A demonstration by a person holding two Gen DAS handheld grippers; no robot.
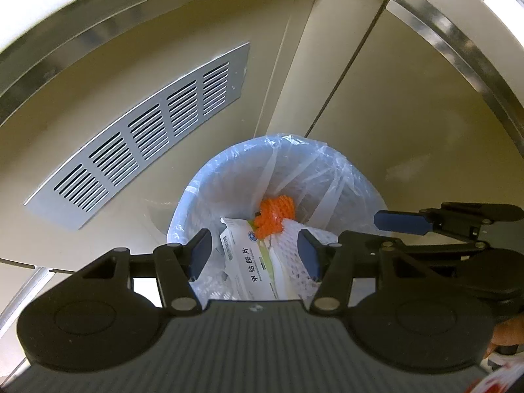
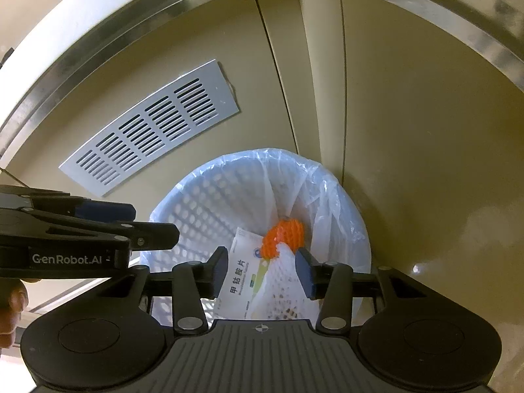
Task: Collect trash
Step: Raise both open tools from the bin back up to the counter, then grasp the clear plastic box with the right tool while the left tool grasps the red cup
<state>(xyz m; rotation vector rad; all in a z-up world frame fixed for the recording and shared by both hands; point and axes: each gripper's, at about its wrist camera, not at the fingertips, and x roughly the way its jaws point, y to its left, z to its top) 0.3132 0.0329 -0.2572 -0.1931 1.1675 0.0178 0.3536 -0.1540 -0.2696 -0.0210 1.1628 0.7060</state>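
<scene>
A white medicine box [image 1: 250, 255] with green trim and printed Chinese characters lies inside the lined waste basket [image 1: 196, 203], in the lower middle of both wrist views. Its long axis runs from the upper left toward the lower right in the left wrist view, with the barcoded end at the top; in the right wrist view the box [image 2: 244, 278] leans the other way, its long axis rising from the lower left to the upper right, toward the basket's centre. It rests tilted against the other rubbish rather than flat.

Touching the box's upper end is a crumpled orange foam net [image 1: 275, 214], and just beside it, to the right, a white foam net [image 1: 294, 255] that spreads down toward the bottom of the frame. In the right wrist view the orange net [image 2: 285, 235] sits just above the white one [image 2: 281, 281].

The basket is a white perforated plastic one [image 2: 203, 203] with a clear thin bag liner [image 2: 327, 190] folded over its rim. It stands close against beige cabinet fronts; a grey slotted vent plate [image 1: 147, 140] is set in the panel at the upper left of it.

The left gripper [image 1: 253, 252] hovers above the basket, its blue-padded jaws spread wide with nothing between them. The right gripper [image 2: 262, 273] hovers likewise, jaws spread and holding nothing. Each gripper shows at the edge of the other's view: the right one [image 1: 425, 226] at the right of the frame, the left one [image 2: 131, 226] at the left.
</scene>
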